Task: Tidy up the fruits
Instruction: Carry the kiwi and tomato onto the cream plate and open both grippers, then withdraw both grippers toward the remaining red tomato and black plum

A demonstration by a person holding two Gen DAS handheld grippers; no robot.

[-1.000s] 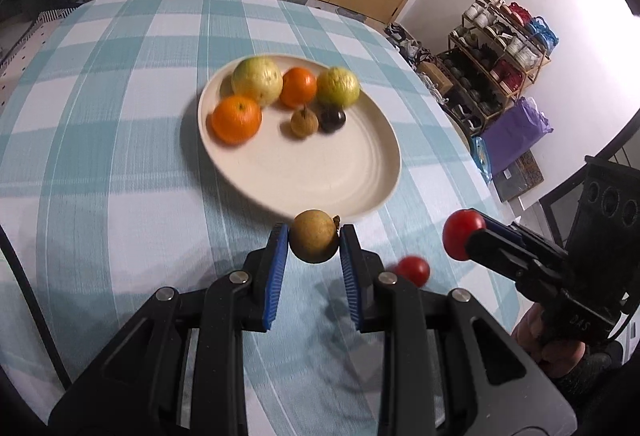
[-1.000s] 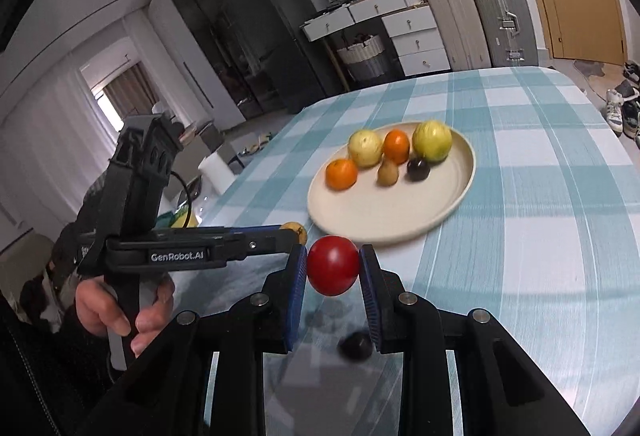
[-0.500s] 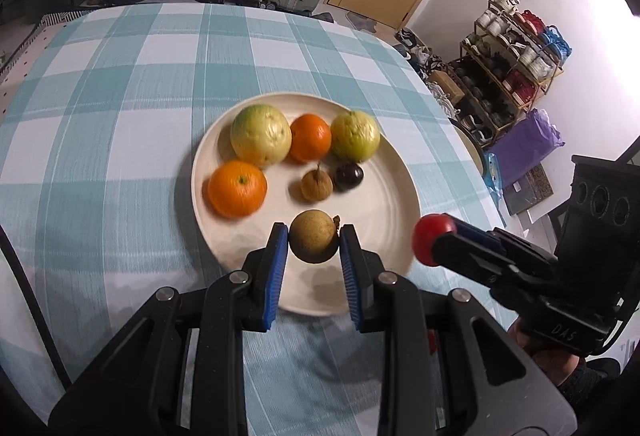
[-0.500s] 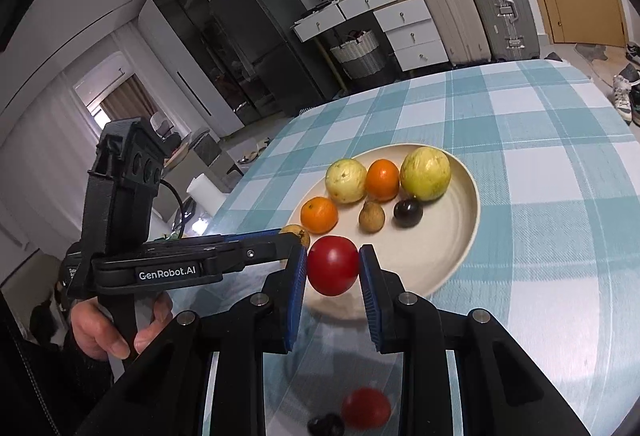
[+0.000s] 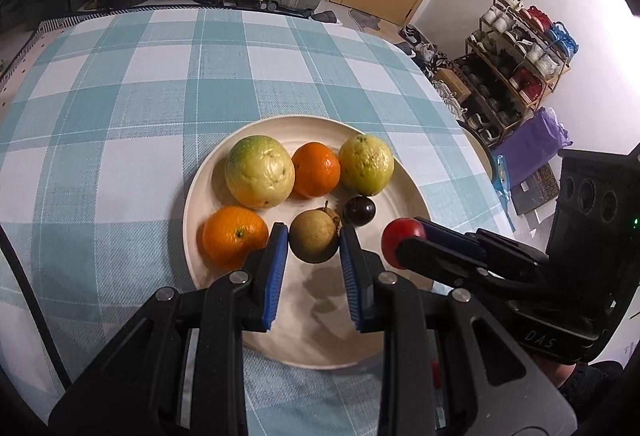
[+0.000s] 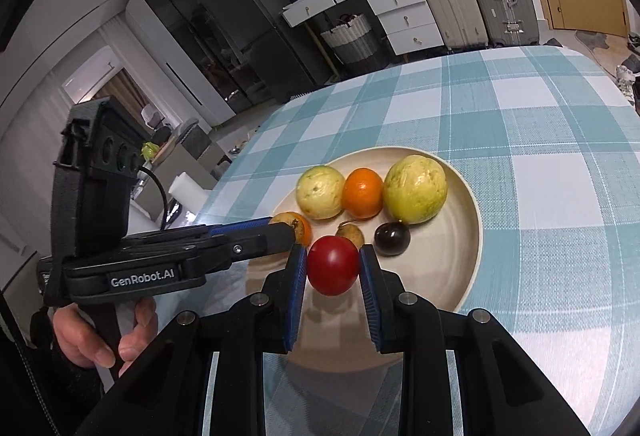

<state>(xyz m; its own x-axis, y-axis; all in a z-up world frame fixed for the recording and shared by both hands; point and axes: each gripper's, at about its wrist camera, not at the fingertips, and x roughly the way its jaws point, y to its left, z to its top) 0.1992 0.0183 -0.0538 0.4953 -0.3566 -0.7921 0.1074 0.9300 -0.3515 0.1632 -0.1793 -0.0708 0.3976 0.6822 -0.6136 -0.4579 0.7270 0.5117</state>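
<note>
Our left hand-held gripper is clamped on a brown, rough-skinned round fruit, which hides most of a second small brown fruit behind it. Our right hand-held gripper is clamped on a glossy red tomato. Both hang over the cream plate on the checked desk. From the plate's centre, two yellow-green fruits and an orange sit toward 12 o'clock, another orange at 9, a dark plum at 2.
</note>
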